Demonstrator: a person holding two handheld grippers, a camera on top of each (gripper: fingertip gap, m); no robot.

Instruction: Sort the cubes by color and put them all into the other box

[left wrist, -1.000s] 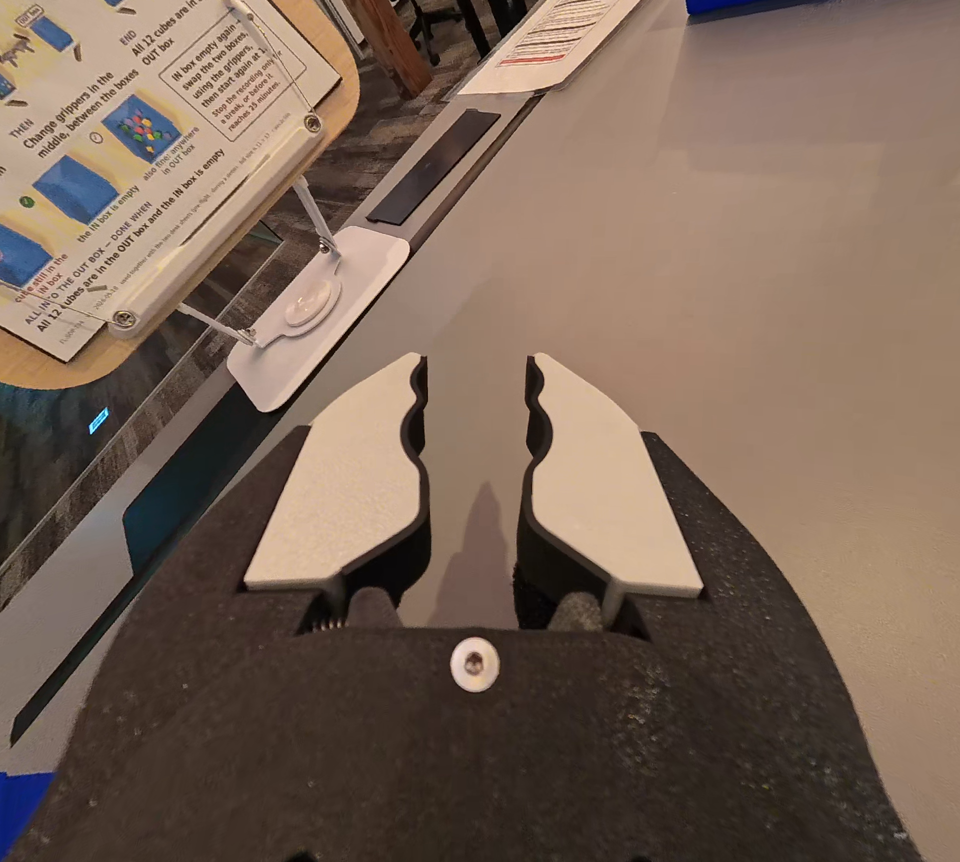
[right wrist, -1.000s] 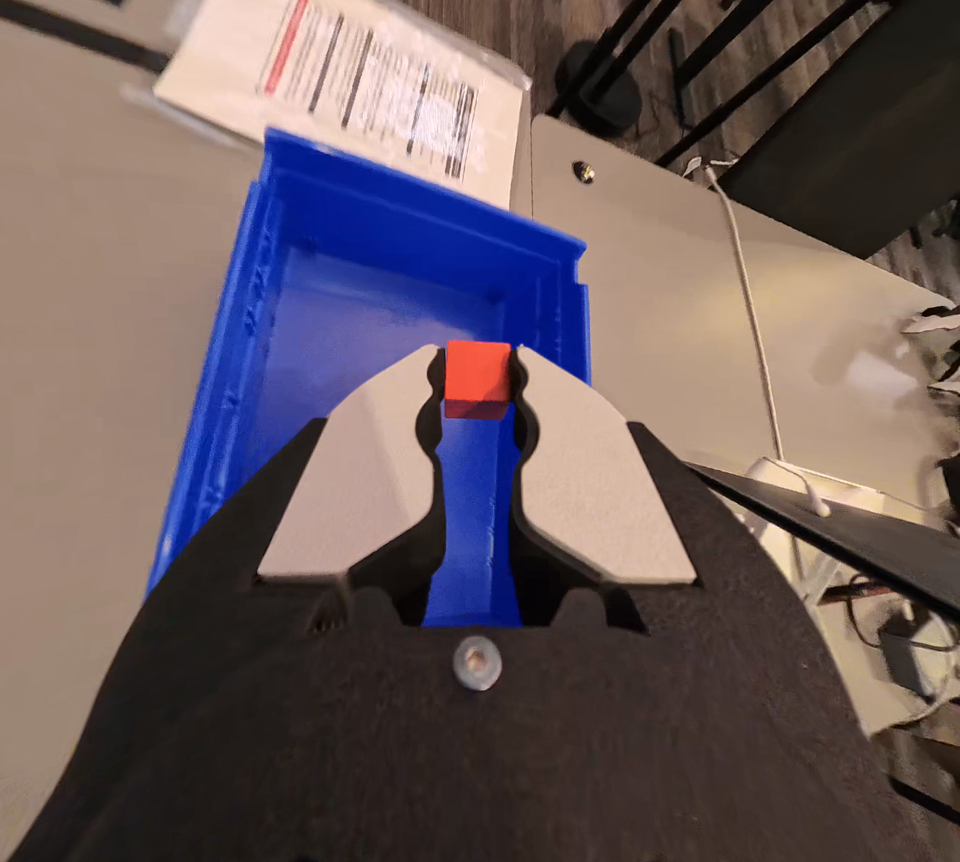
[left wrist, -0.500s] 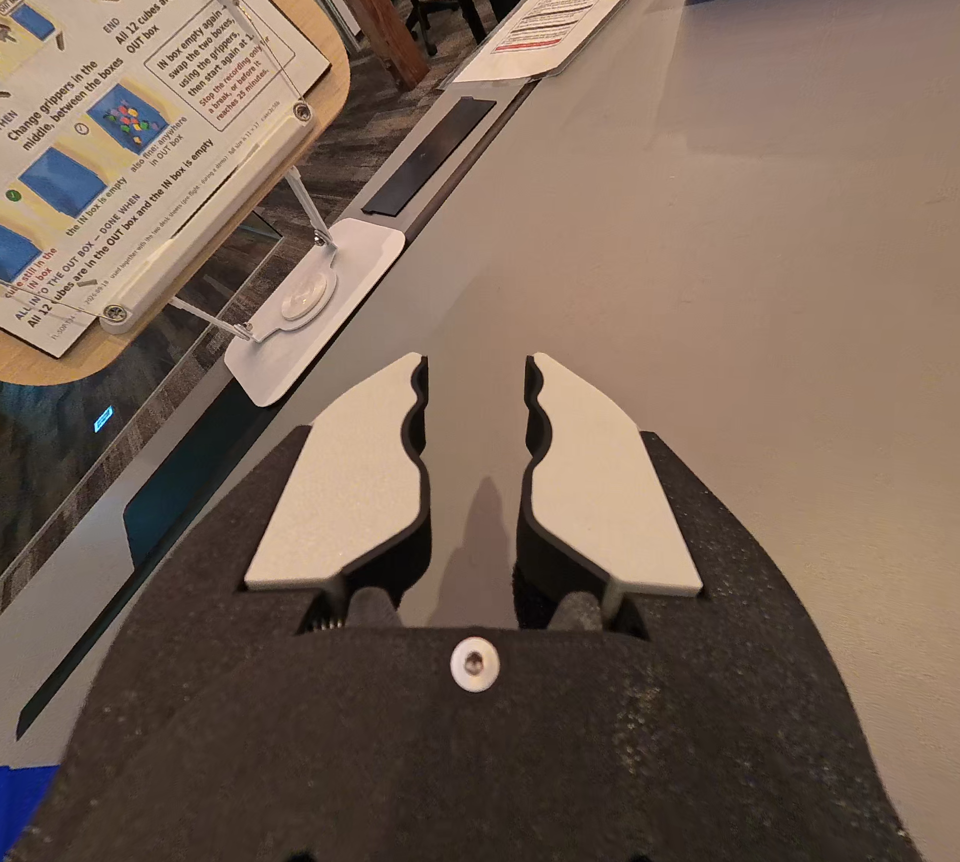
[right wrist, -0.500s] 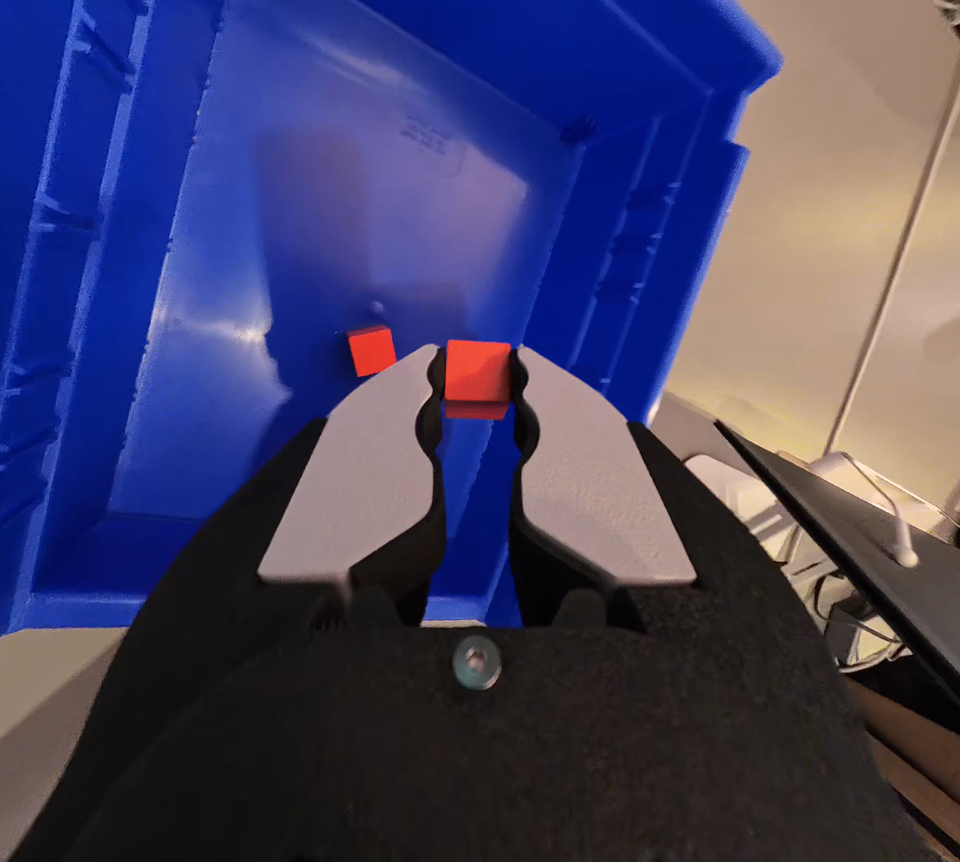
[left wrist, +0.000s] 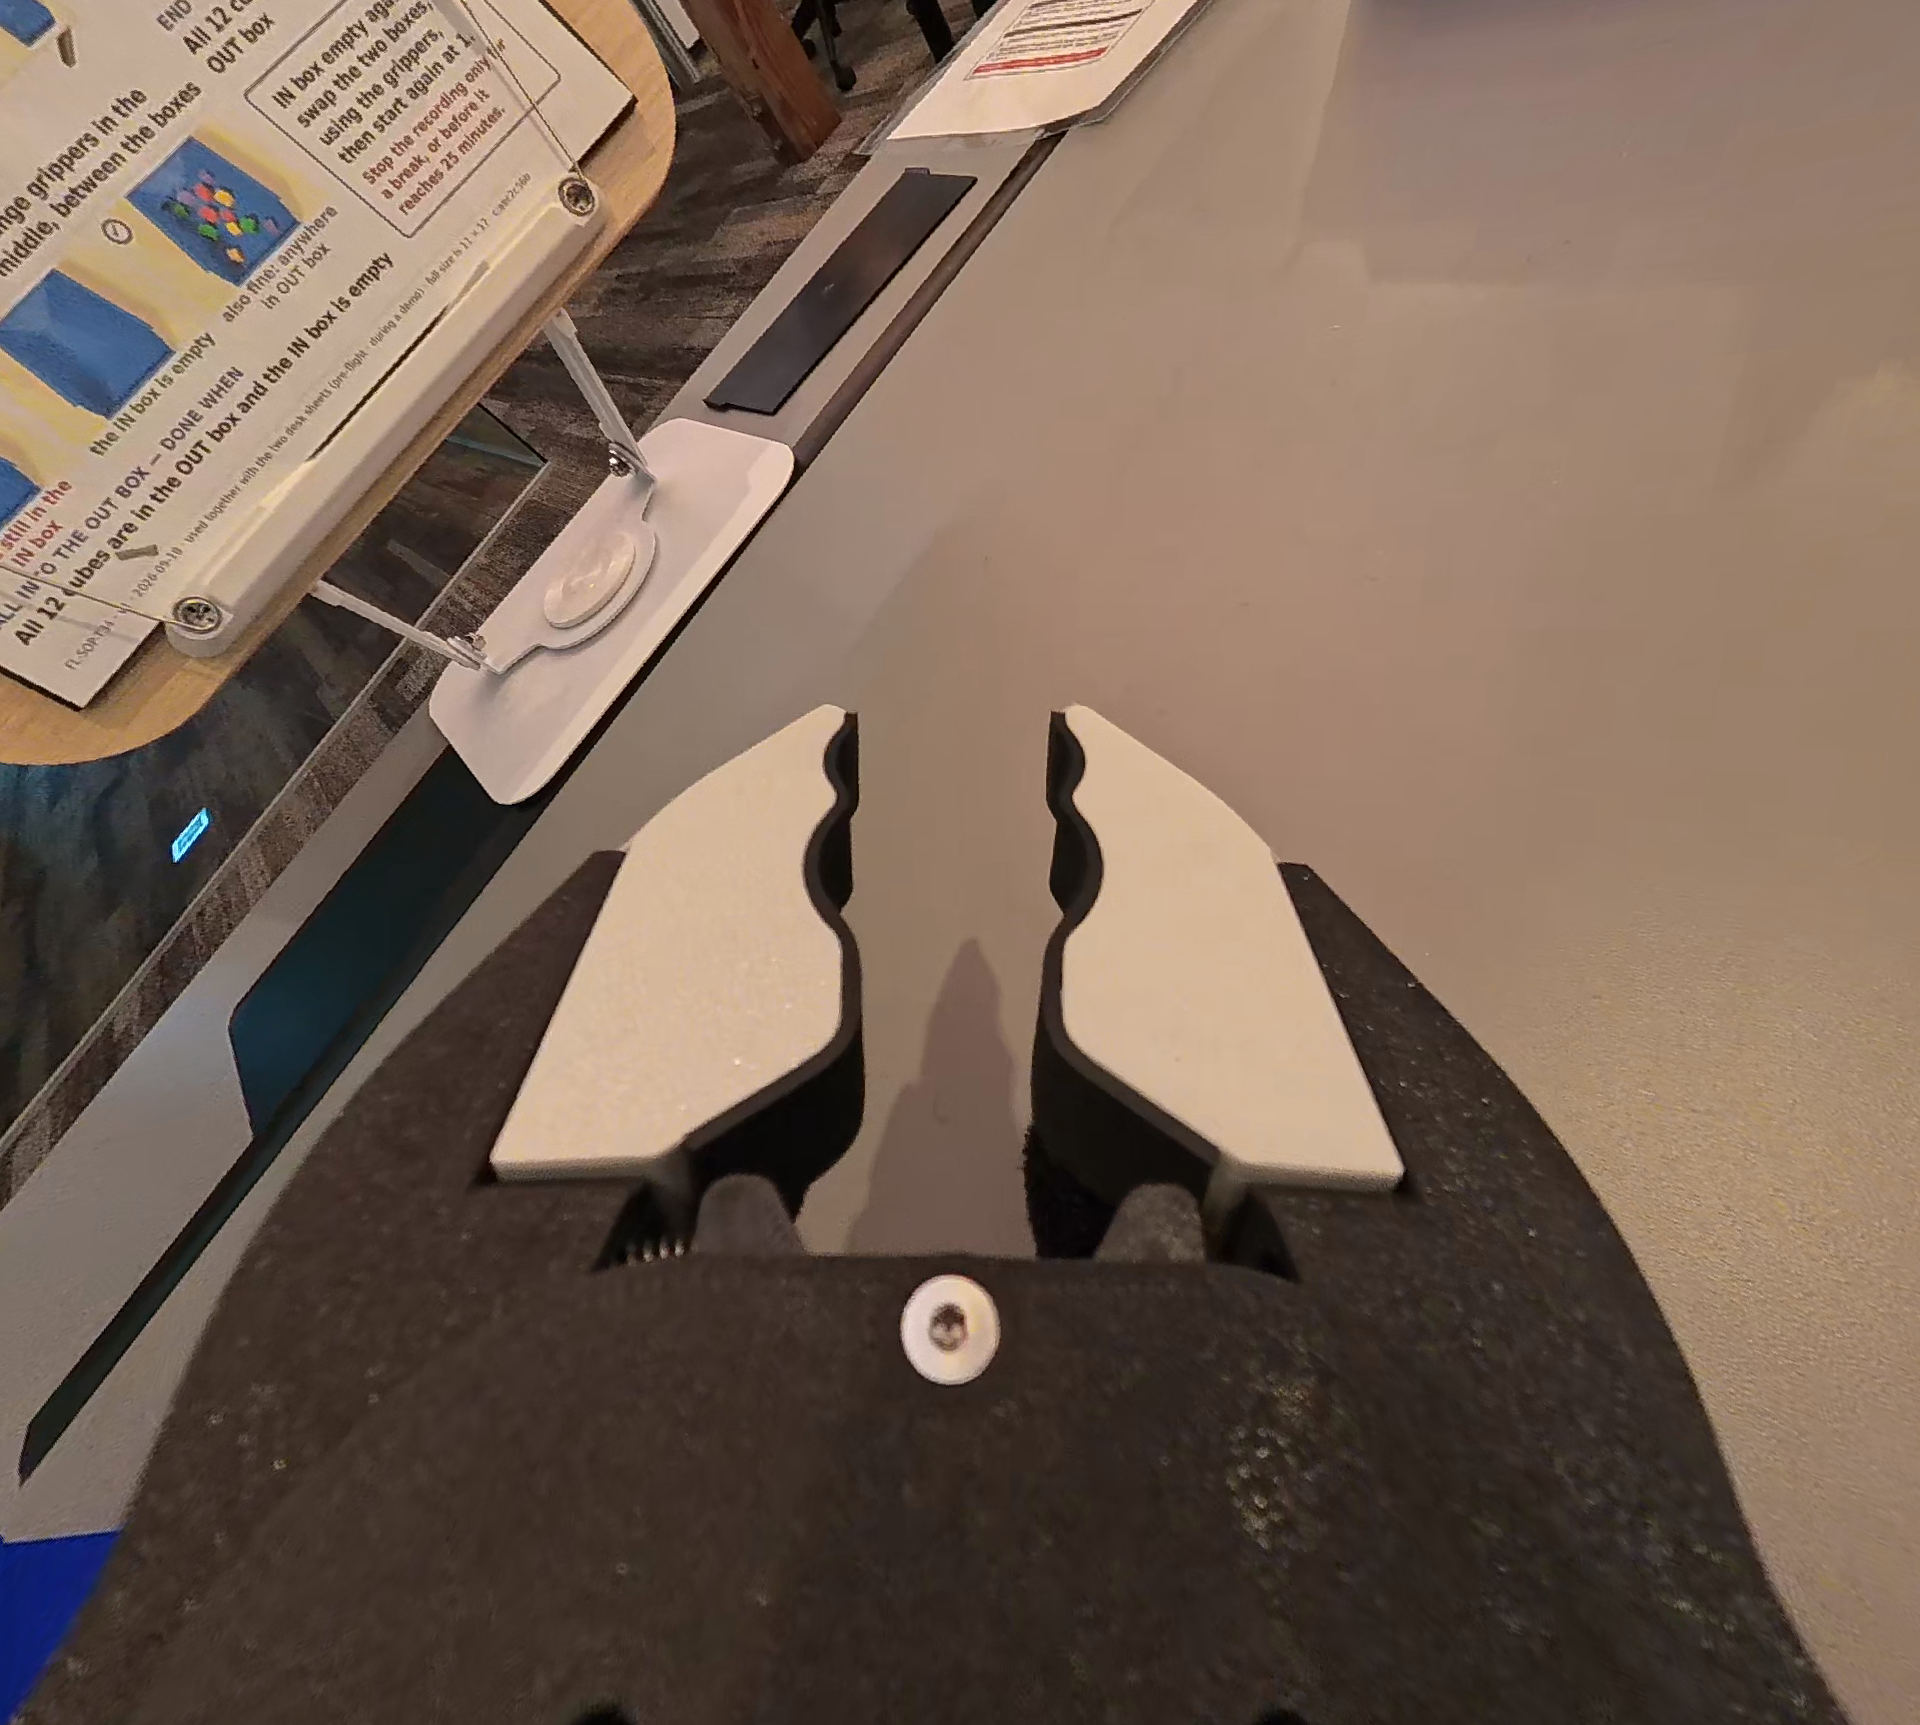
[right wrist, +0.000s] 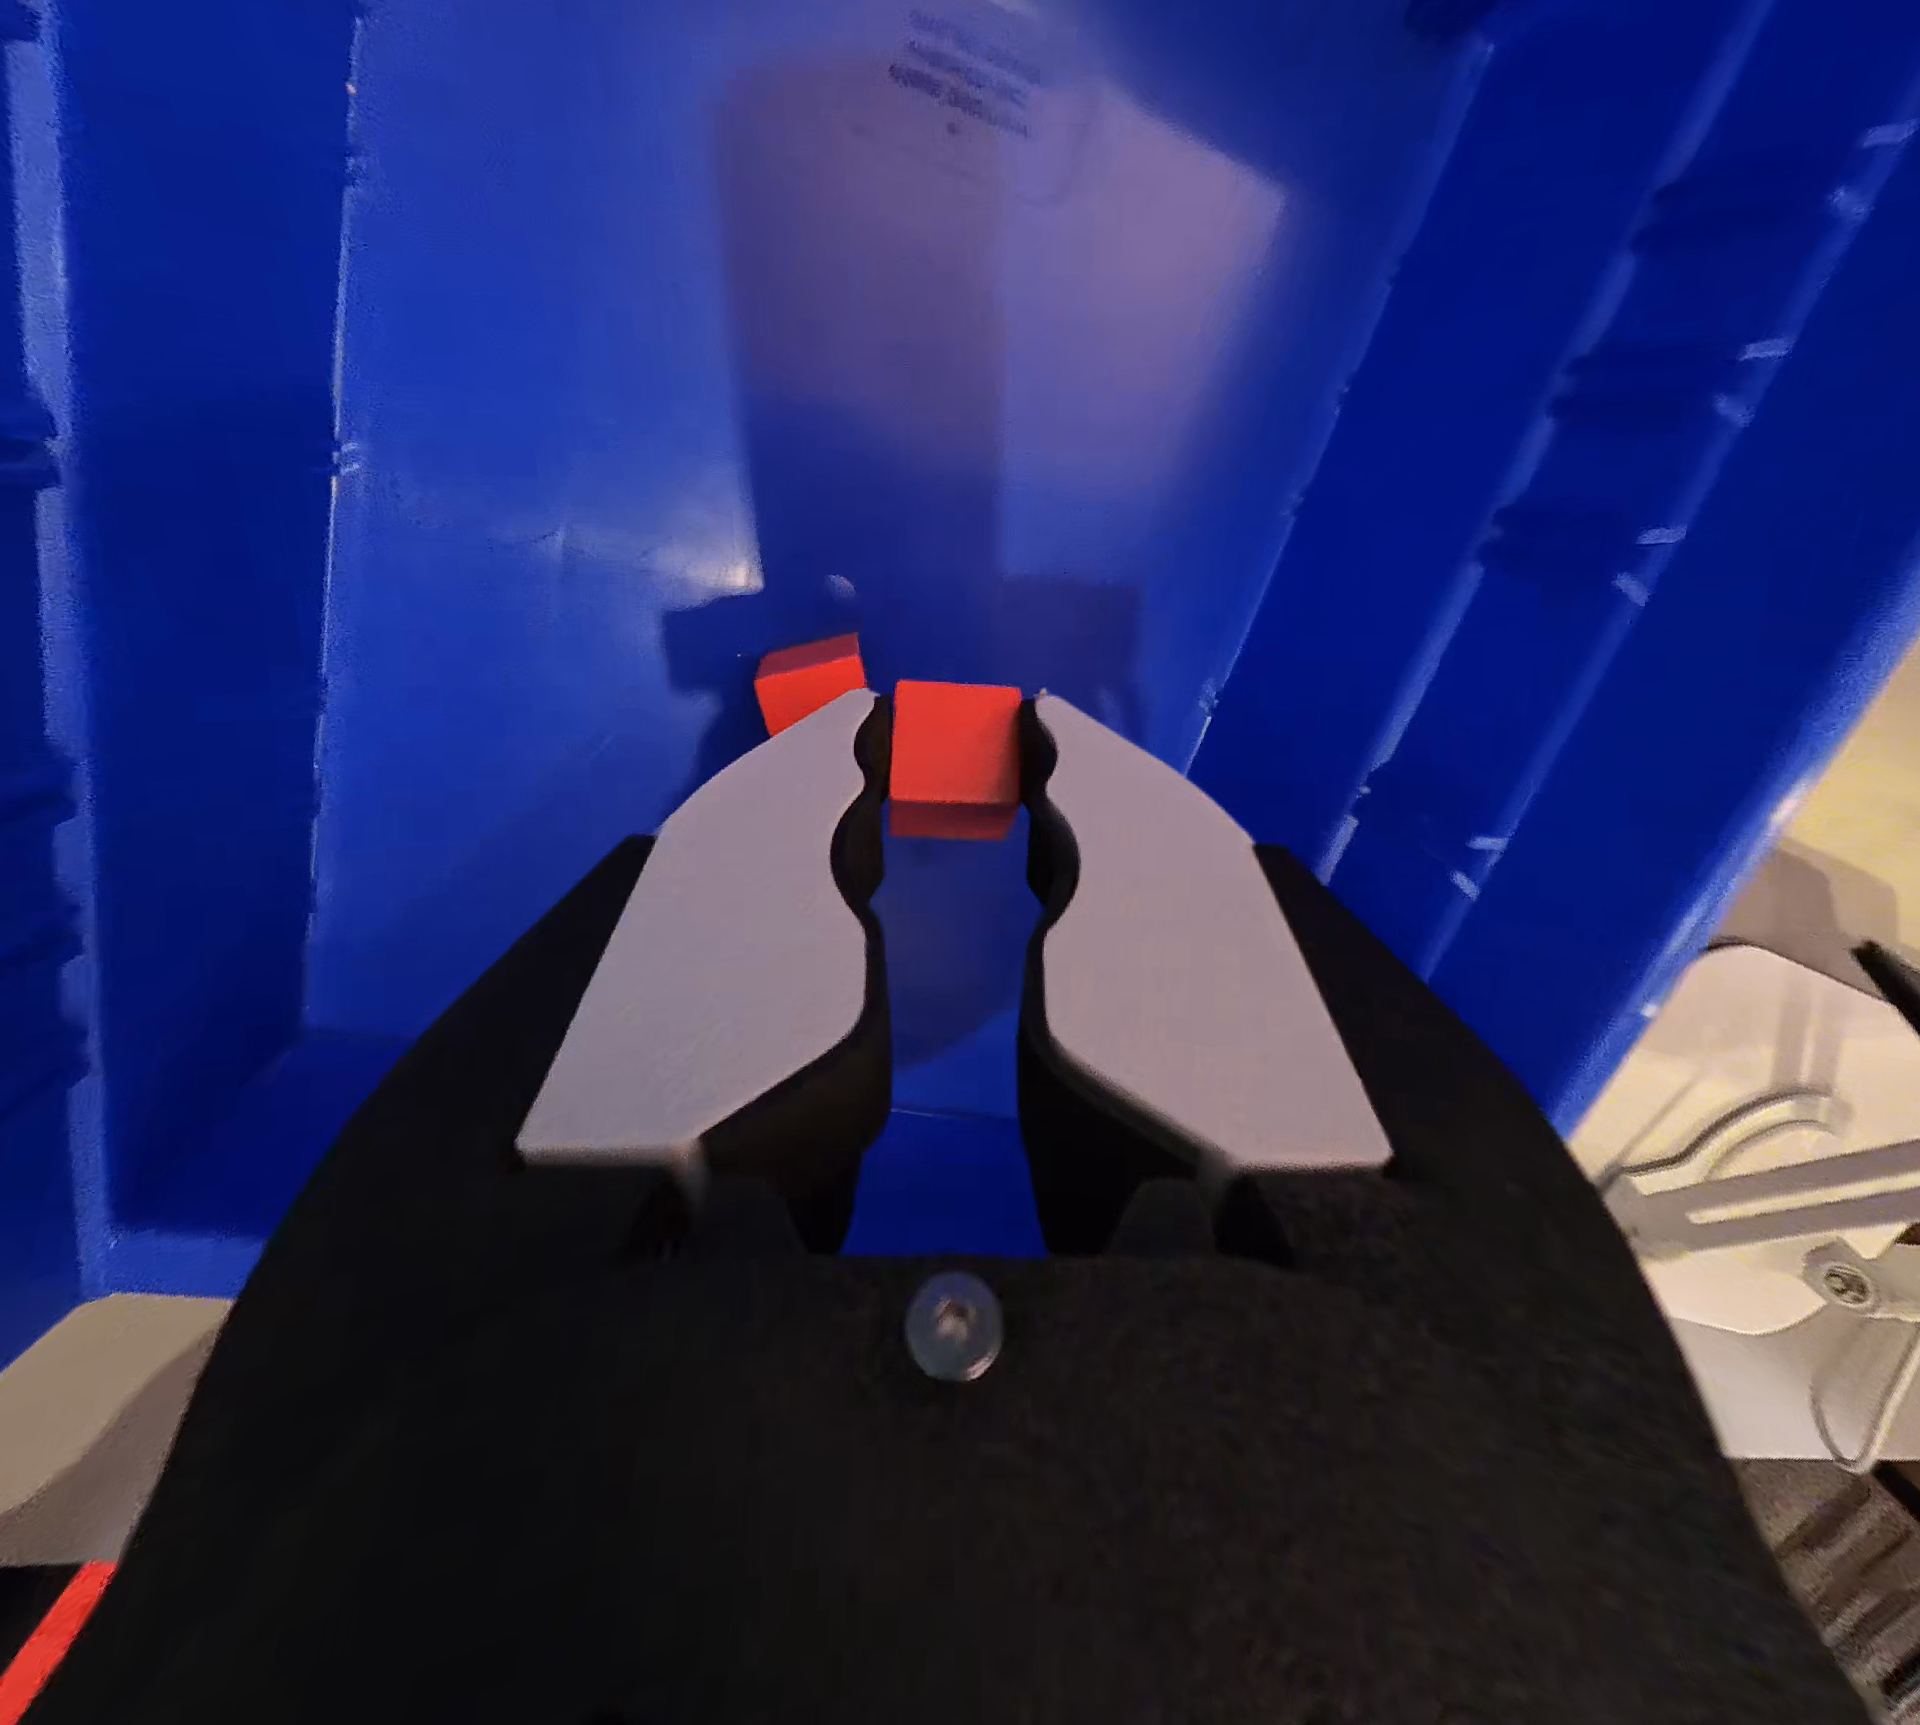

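Spreading under everything is the smooth grey counter (left wrist: 1403, 532). On it sits the deep blue plastic box (right wrist: 1558, 532), the right gripper (right wrist: 956, 719) reaching inside — jaws clamped on a small red cube (right wrist: 954, 740), beside a second red cube (right wrist: 805, 669) on the floor. The left gripper (left wrist: 953, 730) hovers over bare counter — jaws apart, holding nothing.

Inside the box (right wrist: 1558, 532), one cube (right wrist: 954, 740) sits between the right gripper (right wrist: 956, 719) fingertips just right of a second cube (right wrist: 805, 673) on the floor, while the left gripper (left wrist: 953, 719) hangs over the table (left wrist: 1455, 532), right of the instruction stand (left wrist: 613, 595).
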